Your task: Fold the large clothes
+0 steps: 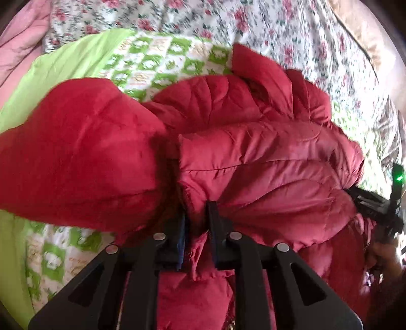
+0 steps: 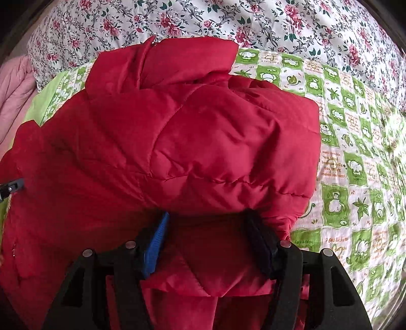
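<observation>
Left claw [image 1: 196,228]: my jaws pinch a thin fold of the red puffer jacket [image 1: 253,157].
Right claw [image 2: 208,236]: my jaws gape, gripping nothing.
Risk: slick padding springs open on the bed [image 2: 355,152].

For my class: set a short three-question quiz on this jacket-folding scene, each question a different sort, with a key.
1. True or false: the red padded jacket lies on a blue striped towel.
2. Which gripper has a fold of jacket pinched between narrow jaws? A left B right C neither
3. Fill in: beyond the green checked sheet lies a ______ bedspread.

Key: 1 false, it lies on the green checked sheet. 2 A, the left gripper; the right gripper stands wide. 3 floral.
</observation>
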### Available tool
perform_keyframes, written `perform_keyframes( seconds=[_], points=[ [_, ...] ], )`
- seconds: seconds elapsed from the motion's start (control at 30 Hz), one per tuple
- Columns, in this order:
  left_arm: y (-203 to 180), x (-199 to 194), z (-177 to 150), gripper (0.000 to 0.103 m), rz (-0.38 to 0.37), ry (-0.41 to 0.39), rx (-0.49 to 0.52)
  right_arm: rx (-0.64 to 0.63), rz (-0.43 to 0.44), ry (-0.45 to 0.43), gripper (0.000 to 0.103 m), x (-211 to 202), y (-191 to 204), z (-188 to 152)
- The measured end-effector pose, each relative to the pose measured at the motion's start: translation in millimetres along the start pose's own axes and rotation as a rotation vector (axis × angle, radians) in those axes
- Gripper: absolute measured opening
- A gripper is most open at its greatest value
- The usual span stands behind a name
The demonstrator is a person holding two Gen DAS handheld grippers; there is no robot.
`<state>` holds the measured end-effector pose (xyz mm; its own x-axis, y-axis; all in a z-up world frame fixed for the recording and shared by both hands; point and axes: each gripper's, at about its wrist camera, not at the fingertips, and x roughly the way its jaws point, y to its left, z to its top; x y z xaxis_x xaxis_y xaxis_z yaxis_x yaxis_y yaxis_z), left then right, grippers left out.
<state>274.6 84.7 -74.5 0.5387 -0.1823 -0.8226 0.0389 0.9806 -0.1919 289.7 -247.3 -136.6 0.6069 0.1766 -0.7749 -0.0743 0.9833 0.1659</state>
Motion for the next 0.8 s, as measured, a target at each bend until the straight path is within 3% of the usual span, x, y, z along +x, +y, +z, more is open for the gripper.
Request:
perform_keyframes(
  seconds=[0.07,0.23,0.33,0.4,0.53,0.6,0.67,0.7,0.8],
  points=[
    [-2.4,-19.8,-1.2,0.015,-0.006,-0.036,0.007,-0.001,-0.001,-0.004,0.063,2.0,4.9,1.2],
    [-38.8,-56.5,6.0,0.016,-0.154,-0.101,0.061,-0.020,-0.032,-0.001,0.064,4.1,9.7,4.0],
    [-66.3,-49.4,13.3,0.016,-0.110,-0.088,0.111,-0.026,-0.039,0.008,0.064,4.2,10.8,8.1],
    [-67.6,-59.7,16.2,0.016,-0.084,-0.115,0.091,-0.025,-0.033,0.010,0.064,8.9,17.1,13.1],
    [-43.1,-99.5,13.6,0.016,-0.154,-0.220,0.024,-0.025,-0.020,0.004,0.064,8.2,15.6,11.2],
    [-46.7,-102.7,15.3,0.016,-0.231,-0.206,0.037,-0.029,-0.024,0.000,0.065,8.1,15.3,9.8],
    [-61.2,-103.7,17.5,0.016,-0.261,-0.216,0.082,-0.035,-0.032,-0.002,0.065,7.6,15.6,8.6],
    [-73.2,-95.5,18.1,0.016,-0.233,-0.209,0.119,-0.033,-0.032,-0.003,0.065,7.2,15.9,8.3],
    [-85.8,-33.7,19.1,0.016,-0.142,-0.074,0.145,-0.028,-0.025,-0.002,0.065,6.9,14.8,7.8]
  ],
)
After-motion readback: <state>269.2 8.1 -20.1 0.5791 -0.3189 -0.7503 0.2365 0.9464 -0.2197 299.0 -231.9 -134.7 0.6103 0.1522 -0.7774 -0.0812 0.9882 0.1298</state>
